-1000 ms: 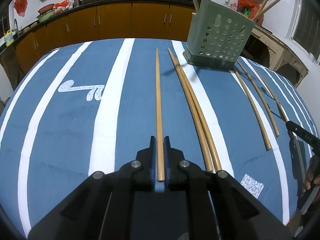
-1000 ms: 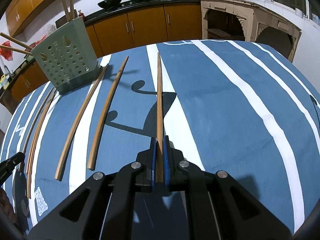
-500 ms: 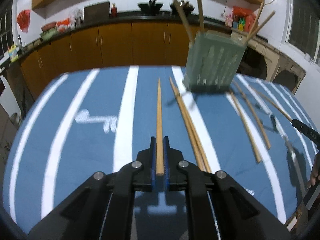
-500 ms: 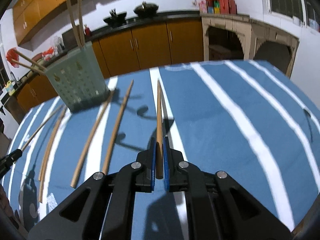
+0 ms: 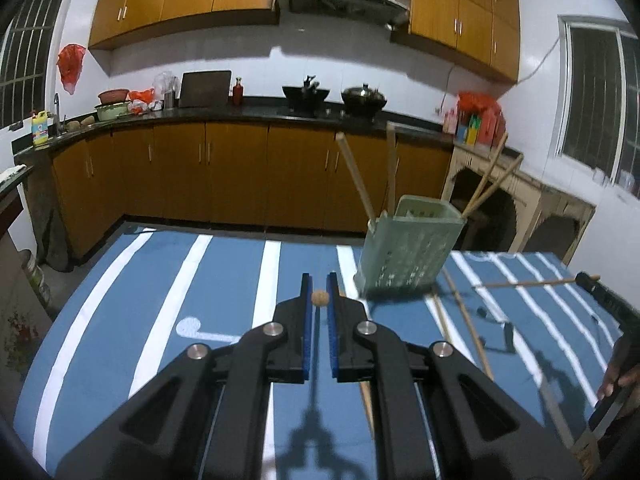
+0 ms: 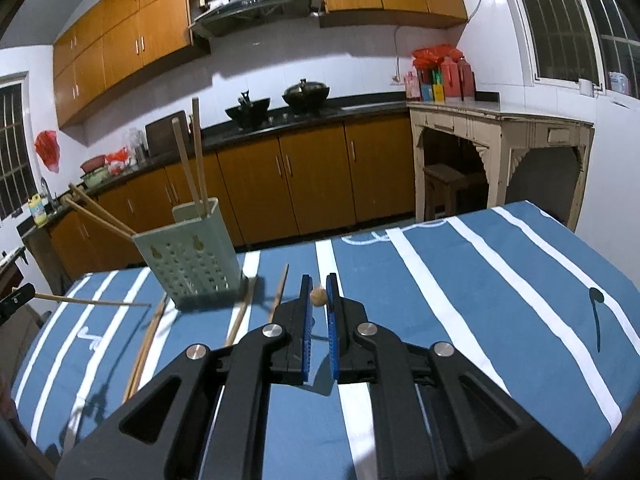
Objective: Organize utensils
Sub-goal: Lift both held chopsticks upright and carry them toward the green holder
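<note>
My left gripper (image 5: 319,284) is shut on a wooden chopstick (image 5: 320,297) that I see end-on, lifted above the blue striped tablecloth (image 5: 224,280). My right gripper (image 6: 318,286) is shut on another chopstick (image 6: 318,296), also seen end-on and lifted. The green perforated utensil holder (image 5: 408,248) stands ahead and to the right of the left gripper, with several chopsticks upright in it. In the right wrist view the holder (image 6: 190,258) is ahead and to the left. Loose chopsticks (image 6: 240,312) lie on the cloth beside it.
The right gripper with its chopstick (image 5: 528,282) shows at the right edge of the left wrist view. The left gripper's chopstick (image 6: 92,301) shows at the left in the right wrist view. Kitchen cabinets (image 5: 240,176) and a cream side table (image 6: 500,152) stand beyond the table.
Both grippers have lifted their chopsticks off the cloth and tilted up. The chopsticks now point at the cameras instead of lying ahead along the table.
</note>
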Demonstrator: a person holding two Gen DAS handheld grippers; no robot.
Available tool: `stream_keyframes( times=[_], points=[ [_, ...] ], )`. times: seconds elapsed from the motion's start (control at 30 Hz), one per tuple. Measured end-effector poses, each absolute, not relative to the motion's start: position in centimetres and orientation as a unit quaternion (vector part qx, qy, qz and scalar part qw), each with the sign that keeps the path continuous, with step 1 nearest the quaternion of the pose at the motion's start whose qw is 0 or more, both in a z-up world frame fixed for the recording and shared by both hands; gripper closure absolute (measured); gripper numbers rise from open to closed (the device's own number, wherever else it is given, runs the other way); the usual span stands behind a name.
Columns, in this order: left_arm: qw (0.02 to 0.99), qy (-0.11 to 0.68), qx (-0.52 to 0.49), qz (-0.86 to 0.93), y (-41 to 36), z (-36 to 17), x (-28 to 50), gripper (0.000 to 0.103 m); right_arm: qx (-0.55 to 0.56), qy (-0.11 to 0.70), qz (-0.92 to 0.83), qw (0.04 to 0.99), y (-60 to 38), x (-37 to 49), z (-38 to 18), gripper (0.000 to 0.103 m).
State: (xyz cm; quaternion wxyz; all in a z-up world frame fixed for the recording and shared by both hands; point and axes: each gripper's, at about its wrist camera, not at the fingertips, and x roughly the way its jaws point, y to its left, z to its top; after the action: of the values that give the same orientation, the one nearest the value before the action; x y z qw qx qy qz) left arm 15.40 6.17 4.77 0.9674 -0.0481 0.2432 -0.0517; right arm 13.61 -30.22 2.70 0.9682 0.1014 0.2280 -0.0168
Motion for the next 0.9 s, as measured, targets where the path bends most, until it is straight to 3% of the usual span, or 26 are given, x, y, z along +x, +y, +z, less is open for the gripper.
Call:
stream_keyframes(
  times=[0.3,0.9],
  points=[
    [0.969,0.235,-0.051,-0.058,5.8,5.5,15.5,0.095,0.103,0.221,-0.007,0.970,-29.7,13.6,3.2,0.095],
    [0.980,0.171,-0.034,-0.094,3.4,11.8,16.1,0.095,0.108,0.144,0.085,0.980,-26.8,14.8,11.4,0.095]
  ],
)
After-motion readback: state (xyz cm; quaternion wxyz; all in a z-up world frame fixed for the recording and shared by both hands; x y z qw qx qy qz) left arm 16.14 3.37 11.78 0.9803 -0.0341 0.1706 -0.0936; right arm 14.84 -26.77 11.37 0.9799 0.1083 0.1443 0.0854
